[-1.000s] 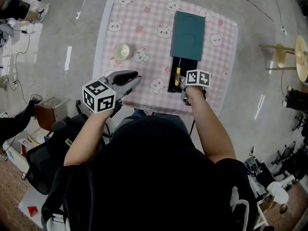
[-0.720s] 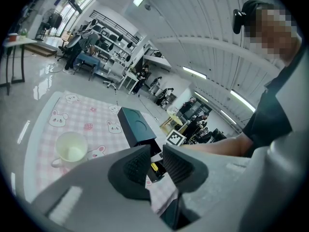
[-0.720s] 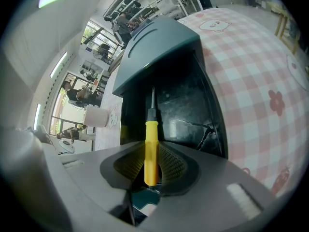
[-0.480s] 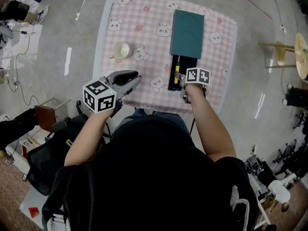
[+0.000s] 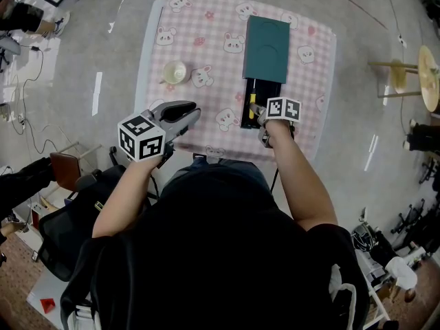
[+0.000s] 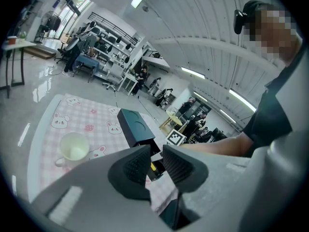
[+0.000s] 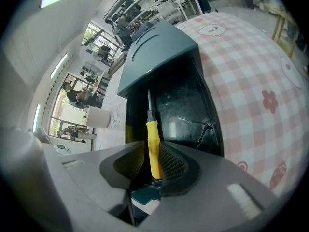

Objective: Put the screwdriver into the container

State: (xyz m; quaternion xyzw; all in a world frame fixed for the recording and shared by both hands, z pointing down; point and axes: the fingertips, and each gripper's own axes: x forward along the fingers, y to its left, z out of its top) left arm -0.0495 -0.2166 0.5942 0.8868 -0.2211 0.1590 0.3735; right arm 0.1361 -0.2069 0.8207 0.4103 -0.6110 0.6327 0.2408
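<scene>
A screwdriver (image 7: 153, 144) with a yellow handle and a metal shaft sits between the jaws of my right gripper (image 7: 152, 154), which is shut on the handle. The shaft points into the open black container (image 7: 190, 110), whose teal lid (image 7: 154, 52) lies at its far end. In the head view the right gripper (image 5: 258, 114) hangs over the near end of the container (image 5: 260, 91), with the screwdriver (image 5: 252, 107) over its left side. My left gripper (image 5: 184, 113) hovers at the table's near left edge. Its jaws stand a narrow gap apart with nothing between them (image 6: 156, 154).
A pink checked cloth with rabbit prints covers the table (image 5: 206, 19). A pale cup (image 5: 174, 72) stands on its left side, seen also in the left gripper view as the cup (image 6: 73, 146). Bare floor surrounds the table; a chair (image 5: 65, 167) is at the lower left.
The right gripper with the screwdriver has edged slightly toward the container. The left gripper has stayed in place.
</scene>
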